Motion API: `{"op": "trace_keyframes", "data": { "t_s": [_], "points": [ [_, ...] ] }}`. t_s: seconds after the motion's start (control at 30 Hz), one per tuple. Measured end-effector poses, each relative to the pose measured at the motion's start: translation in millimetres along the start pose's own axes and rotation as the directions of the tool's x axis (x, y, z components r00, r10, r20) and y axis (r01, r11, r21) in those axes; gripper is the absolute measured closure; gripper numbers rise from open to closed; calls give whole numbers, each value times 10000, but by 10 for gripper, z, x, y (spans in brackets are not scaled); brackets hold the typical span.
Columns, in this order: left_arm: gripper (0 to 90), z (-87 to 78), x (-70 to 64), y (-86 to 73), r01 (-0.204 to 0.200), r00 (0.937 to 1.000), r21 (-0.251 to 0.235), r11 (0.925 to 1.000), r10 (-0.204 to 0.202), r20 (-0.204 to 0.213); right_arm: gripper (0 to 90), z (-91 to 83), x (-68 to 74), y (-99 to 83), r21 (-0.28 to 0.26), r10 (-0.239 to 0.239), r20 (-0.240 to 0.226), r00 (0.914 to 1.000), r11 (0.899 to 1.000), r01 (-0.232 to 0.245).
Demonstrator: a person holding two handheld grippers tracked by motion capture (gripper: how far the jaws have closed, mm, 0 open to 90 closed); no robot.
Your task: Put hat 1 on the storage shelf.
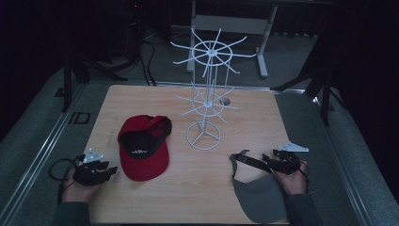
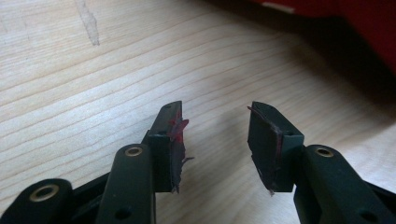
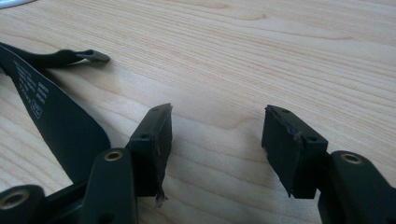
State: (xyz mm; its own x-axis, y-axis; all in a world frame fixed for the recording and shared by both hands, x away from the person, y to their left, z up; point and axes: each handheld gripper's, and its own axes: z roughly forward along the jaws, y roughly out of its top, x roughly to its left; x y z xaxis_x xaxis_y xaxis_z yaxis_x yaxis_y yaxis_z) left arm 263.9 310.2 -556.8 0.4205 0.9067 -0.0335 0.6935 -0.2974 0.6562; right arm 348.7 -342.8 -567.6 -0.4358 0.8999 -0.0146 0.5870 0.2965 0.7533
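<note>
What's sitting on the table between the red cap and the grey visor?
Nothing: in the high view, only bare wood lies between the red cap and the grey visor. The white wire rack stands farther back.

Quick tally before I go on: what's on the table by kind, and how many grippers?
Caps: 1, red cap
Visors: 1, grey visor
Wire racks: 1, white rack
Grippers: 2, left gripper, right gripper, both open
Total: 5
</note>
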Motion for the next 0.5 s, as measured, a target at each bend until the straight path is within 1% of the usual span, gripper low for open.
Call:
{"op": "trace_keyframes", "data": {
  "t_s": [0.03, 0.07, 0.1, 0.13, 0.23, 0.33, 0.4, 0.5],
  "points": [
    [556, -23, -5, 3, -25, 10000, -50, 10000, 25, 25, 428, 0, 0, 0, 0, 0, 0, 10000, 10000, 0],
    [542, -72, -14, 13, 85, 9999, -177, 9998, -83, 93, 427, 0, 2, -1, -2, 1, 8, 10000, 10000, -1],
    [538, -72, -14, 13, 85, 9999, -177, 9998, -83, 93, 427, 0, 2, -1, -2, 1, 8, 10000, 10000, -1],
    [535, -120, -20, 22, 213, 9996, -284, 9994, -208, 175, 420, 0, 4, -1, -10, 3, 25, 10000, 10000, -3],
    [525, -166, -33, 25, 214, 9996, -365, 9991, -207, 197, 411, 2, 0, -1, -6, 18, 63, 10000, 10000, -18],
    [513, -221, -47, 30, 142, 9995, -359, 9993, -132, 273, 411, 1, 1, -1, -5, 18, 69, 10000, 10000, -18],
    [508, -254, -57, 37, 24, 9995, -336, 9994, -14, 310, 411, 2, 0, -1, -4, 19, 61, 10000, 10000, -19],
    [506, -306, -74, 52, -21, 9987, -437, 9990, 43, 506, 411, 2, -1, -1, -4, 17, 60, 10000, 10000, -17]
  ]
}}
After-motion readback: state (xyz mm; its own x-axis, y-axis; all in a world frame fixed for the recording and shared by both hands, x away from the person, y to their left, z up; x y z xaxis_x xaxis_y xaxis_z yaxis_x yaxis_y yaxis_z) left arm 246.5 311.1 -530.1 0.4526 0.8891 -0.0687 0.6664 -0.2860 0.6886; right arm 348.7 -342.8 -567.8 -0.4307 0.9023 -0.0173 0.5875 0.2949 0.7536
